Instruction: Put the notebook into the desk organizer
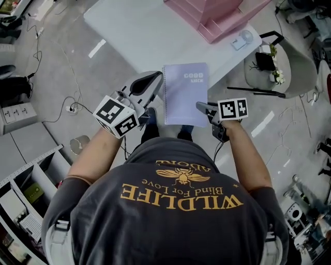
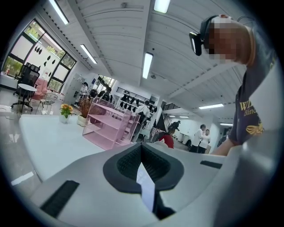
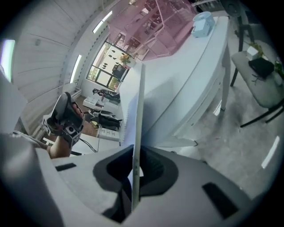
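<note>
Both my grippers clenched on notebook (image 1: 185,94). Left gripper (image 1: 156,77) grips spiral-side edge, right gripper (image 1: 200,106) grips opposite edge near lower corner. Notebook held in air, cover up, on my side of pink desk organizer (image 1: 217,15), well apart from it. Organizer stands on white table (image 1: 129,31), beyond notebook. Left gripper view: thin page edge between closed jaws. Right gripper view: notebook edge-on between jaws, organizer beyond.

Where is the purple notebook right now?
Head view, centre: the notebook is held between the left gripper and right gripper, over the near edge of the table.
</note>
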Available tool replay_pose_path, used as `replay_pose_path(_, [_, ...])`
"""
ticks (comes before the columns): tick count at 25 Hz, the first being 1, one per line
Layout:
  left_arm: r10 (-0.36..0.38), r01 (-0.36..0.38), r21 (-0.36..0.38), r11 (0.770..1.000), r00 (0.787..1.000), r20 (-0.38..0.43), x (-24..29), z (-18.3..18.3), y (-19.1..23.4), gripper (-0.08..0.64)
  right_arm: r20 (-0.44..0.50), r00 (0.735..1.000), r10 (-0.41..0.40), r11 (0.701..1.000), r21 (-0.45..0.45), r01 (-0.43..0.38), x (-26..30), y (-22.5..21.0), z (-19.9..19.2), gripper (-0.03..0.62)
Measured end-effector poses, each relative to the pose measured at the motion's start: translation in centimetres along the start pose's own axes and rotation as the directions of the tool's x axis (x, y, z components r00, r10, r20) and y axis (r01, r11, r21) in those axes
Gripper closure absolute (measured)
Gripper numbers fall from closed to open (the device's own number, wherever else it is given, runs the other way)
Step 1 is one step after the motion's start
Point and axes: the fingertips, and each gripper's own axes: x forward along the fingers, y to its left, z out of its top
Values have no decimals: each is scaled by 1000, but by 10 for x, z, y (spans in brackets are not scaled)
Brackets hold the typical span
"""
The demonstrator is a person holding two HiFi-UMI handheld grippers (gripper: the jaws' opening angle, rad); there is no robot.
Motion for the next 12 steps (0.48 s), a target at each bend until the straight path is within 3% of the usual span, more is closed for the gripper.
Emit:
replay_pose_path(5, [-8, 8, 22, 1000, 1000, 17, 9, 15, -11, 563, 33, 995, 98, 993, -61, -96, -27, 33, 15, 561])
replay_pose_path(12, [0, -5, 73, 997, 998, 68, 36, 53, -38, 563, 129, 980, 149, 979, -156, -128, -102, 62, 58, 561])
